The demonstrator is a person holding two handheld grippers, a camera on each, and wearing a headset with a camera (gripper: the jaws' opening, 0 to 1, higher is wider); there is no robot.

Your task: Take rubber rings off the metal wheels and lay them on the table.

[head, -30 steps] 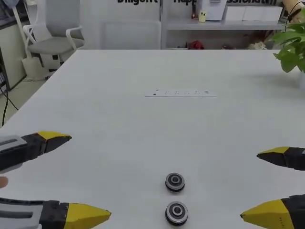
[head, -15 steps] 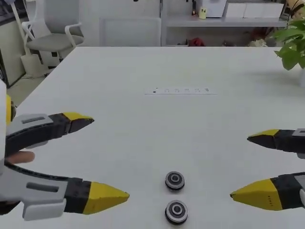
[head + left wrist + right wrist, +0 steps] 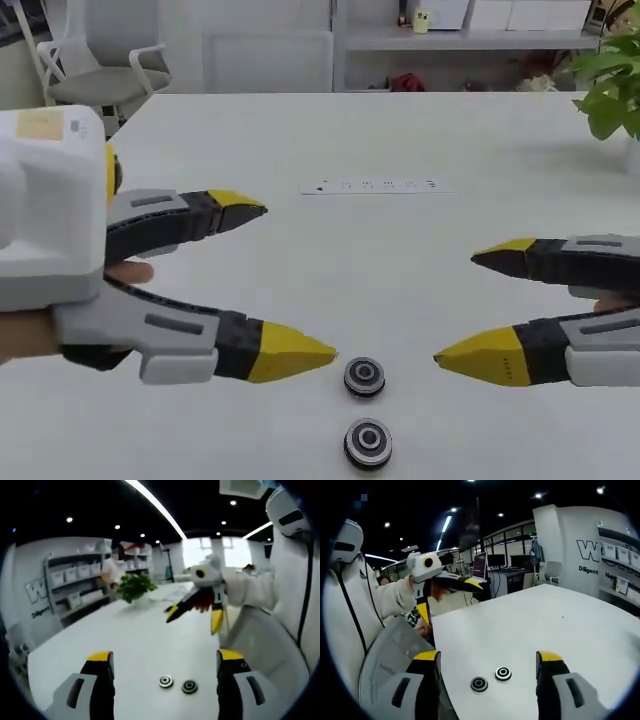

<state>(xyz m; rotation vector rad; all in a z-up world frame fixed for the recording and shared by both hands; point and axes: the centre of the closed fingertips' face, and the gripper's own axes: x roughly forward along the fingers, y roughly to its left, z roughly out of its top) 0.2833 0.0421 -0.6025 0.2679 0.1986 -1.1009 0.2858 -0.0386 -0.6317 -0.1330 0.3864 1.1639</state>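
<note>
Two small metal wheels with black rubber rings lie flat on the white table, the farther wheel [image 3: 364,375] just behind the nearer wheel [image 3: 368,443]. My left gripper [image 3: 290,280] is open left of them, its lower yellow tip close to the farther wheel without touching. My right gripper [image 3: 460,308] is open on the other side, a little farther off. In the left gripper view both wheels [image 3: 166,681] [image 3: 189,686] lie ahead between the open jaws, with the right gripper [image 3: 193,622] beyond. The right gripper view shows the wheels [image 3: 479,683] [image 3: 503,673] and the left gripper [image 3: 451,602].
A white power strip [image 3: 375,185] lies mid-table beyond the wheels. A green plant [image 3: 610,90] stands at the far right edge. An office chair [image 3: 95,60] and shelves [image 3: 450,40] stand behind the table. A person [image 3: 112,570] stands by shelving in the background.
Both grippers have come inward from the sides and up toward the two wheels, staying open. The wheels have not moved; the head camera has tilted slightly.
</note>
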